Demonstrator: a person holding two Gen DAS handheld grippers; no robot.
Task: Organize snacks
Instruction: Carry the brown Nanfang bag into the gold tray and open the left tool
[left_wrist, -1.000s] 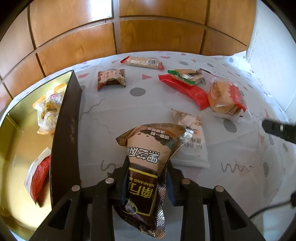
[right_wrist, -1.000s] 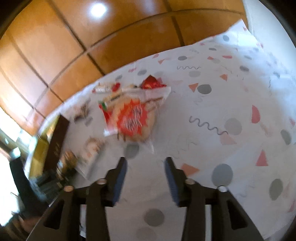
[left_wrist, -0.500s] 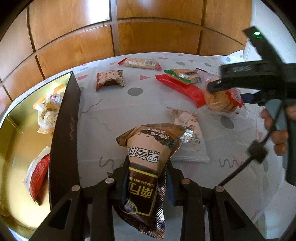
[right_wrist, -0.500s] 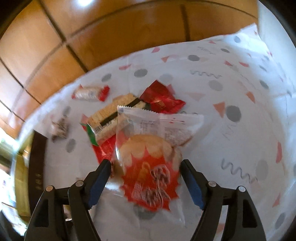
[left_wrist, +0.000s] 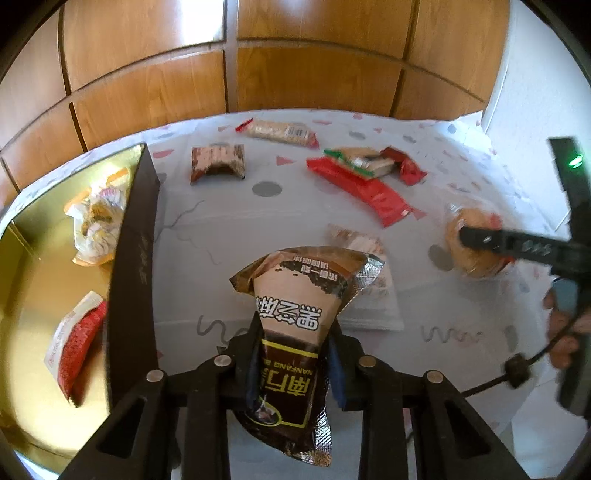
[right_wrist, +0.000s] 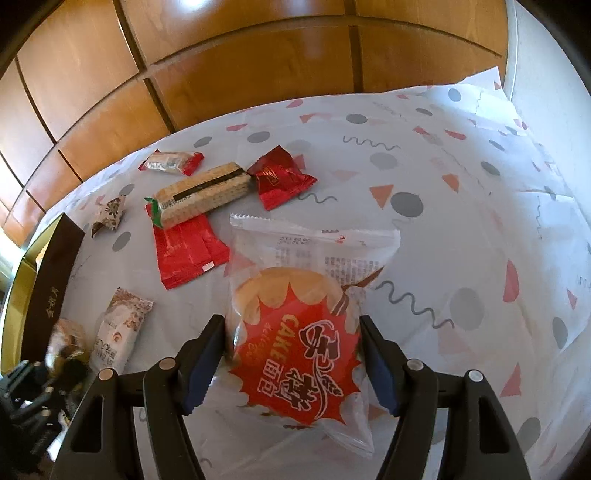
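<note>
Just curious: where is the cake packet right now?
In the right wrist view, the cake packet lies on the tablecloth between the right hand-held gripper's fingers, right of the red packet.

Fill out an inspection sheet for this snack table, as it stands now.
Surface: patterned tablecloth, wrinkled.
Job's things: gold box holding two packets; loose snacks on the cloth.
Clutter: nothing seen.
Grippers: left gripper shut on a brown packet; right gripper around the cake packet, jaws just closing, grip uncertain.
Cables: black cable at the right gripper.
Surroundings: wooden panels behind.
</note>
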